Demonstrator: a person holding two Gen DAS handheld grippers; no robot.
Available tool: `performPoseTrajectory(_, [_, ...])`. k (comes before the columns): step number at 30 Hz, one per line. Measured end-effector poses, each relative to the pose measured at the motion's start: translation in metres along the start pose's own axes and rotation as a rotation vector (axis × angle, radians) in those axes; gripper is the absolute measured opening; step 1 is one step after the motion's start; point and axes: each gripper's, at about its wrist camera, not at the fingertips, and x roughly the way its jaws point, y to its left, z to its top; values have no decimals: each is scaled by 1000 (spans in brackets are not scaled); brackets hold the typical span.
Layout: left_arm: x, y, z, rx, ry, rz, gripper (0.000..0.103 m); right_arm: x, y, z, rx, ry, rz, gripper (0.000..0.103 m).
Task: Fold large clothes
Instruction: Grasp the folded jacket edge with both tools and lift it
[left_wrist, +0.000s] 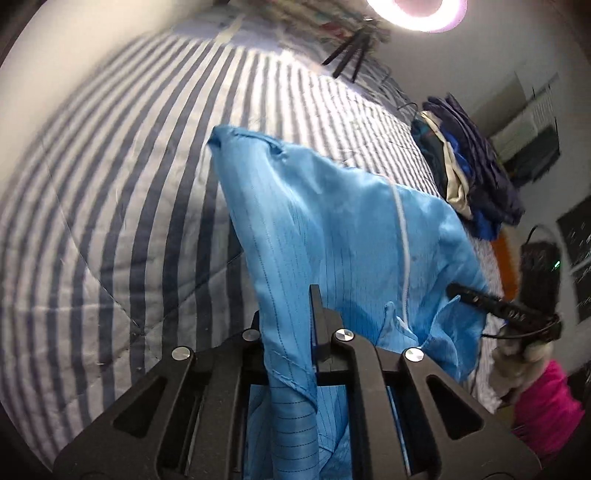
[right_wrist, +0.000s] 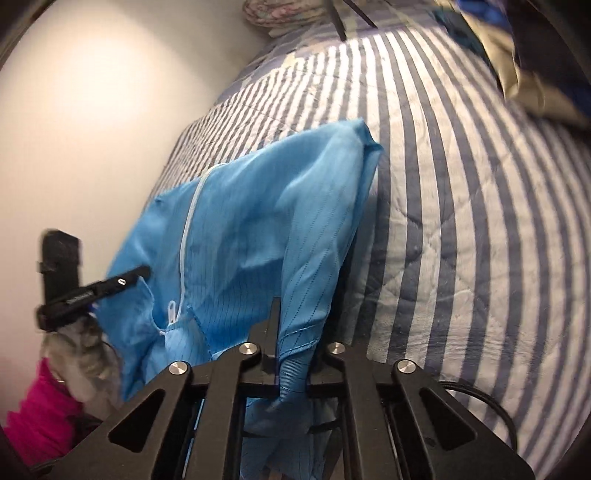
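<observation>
Left wrist view: our left gripper is clenched on a bunched edge of the light blue zip-front garment, cloth running down between its jaws.
Right wrist view: our right gripper is likewise clamped on a fold of the same garment, near the collar end of the white zipper.
Where the garment is: we judge it held up between both grippers, hanging over the striped quilt on the bed, with its far end drooping toward the bedding.
Step in hand: we appear to be spreading or carrying it before laying it flat; no fold is set yet.
Risk one: the fabric looks thin and slick, so a thin pinch could slip free and drop one side.
Risk two: uneven pull between our grippers could twist the zipper line and skew the fold.
Around us: a pile of dark clothes sits near the far bed edge, and black tripod legs stand on the quilt under a ring light.
In the way: the pile narrows the laying space on that side.
</observation>
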Motion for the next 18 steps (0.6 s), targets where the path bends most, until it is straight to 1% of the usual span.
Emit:
performPoseTrajectory(7, [-33, -44, -11, 111, -79, 41, 5, -37, 43, -7, -118, -57, -86, 4])
performPoseTrajectory(12, [-61, -89, -24, 251, -152, 70, 5, -72, 66, -20, -192, -106, -131, 4])
performPoseTrajectory(18, [-86, -137, -27, 362, -234, 55, 5, -120, 78, -28, -224, -202, -164, 4])
